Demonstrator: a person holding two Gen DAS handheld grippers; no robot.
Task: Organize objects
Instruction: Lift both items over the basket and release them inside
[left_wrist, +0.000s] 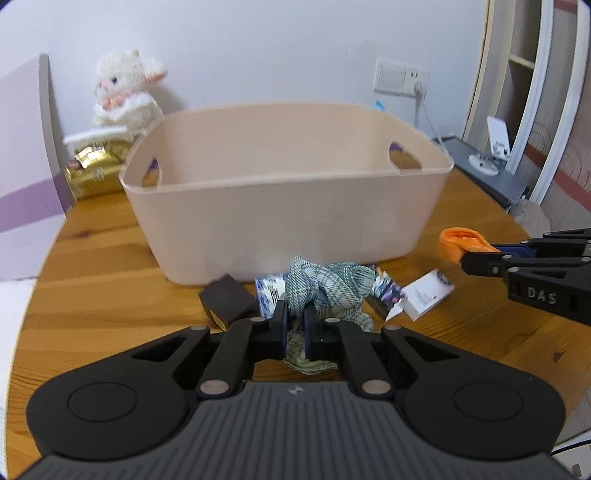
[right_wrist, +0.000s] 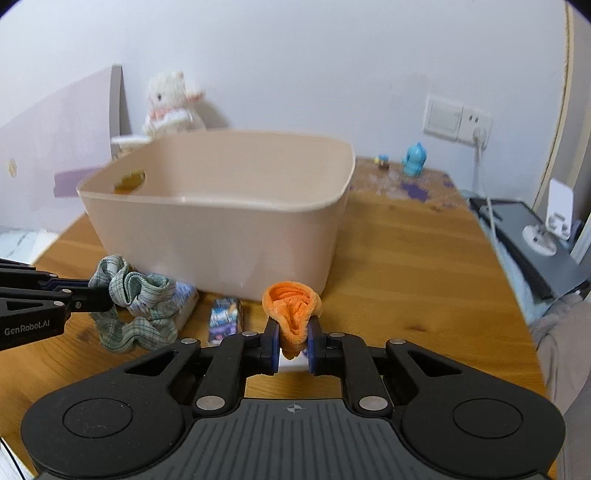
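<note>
A beige plastic bin (left_wrist: 284, 221) with cut-out handles stands on the wooden table; it also shows in the right wrist view (right_wrist: 221, 229). My left gripper (left_wrist: 294, 325) is shut on a green checked cloth (left_wrist: 328, 288), close in front of the bin; the cloth also shows in the right wrist view (right_wrist: 136, 306). My right gripper (right_wrist: 291, 341) is shut on a small orange cloth (right_wrist: 293, 312) and holds it above the table, right of the bin's front; this orange cloth shows at the right in the left wrist view (left_wrist: 460, 242).
A dark box (left_wrist: 227, 301), a blue patterned pack (left_wrist: 269, 291) and a white card box (left_wrist: 426, 295) lie in front of the bin. A white plush toy (left_wrist: 125, 88) and gold packs (left_wrist: 94, 170) stand behind left. A blue figure (right_wrist: 415, 158) stands back right.
</note>
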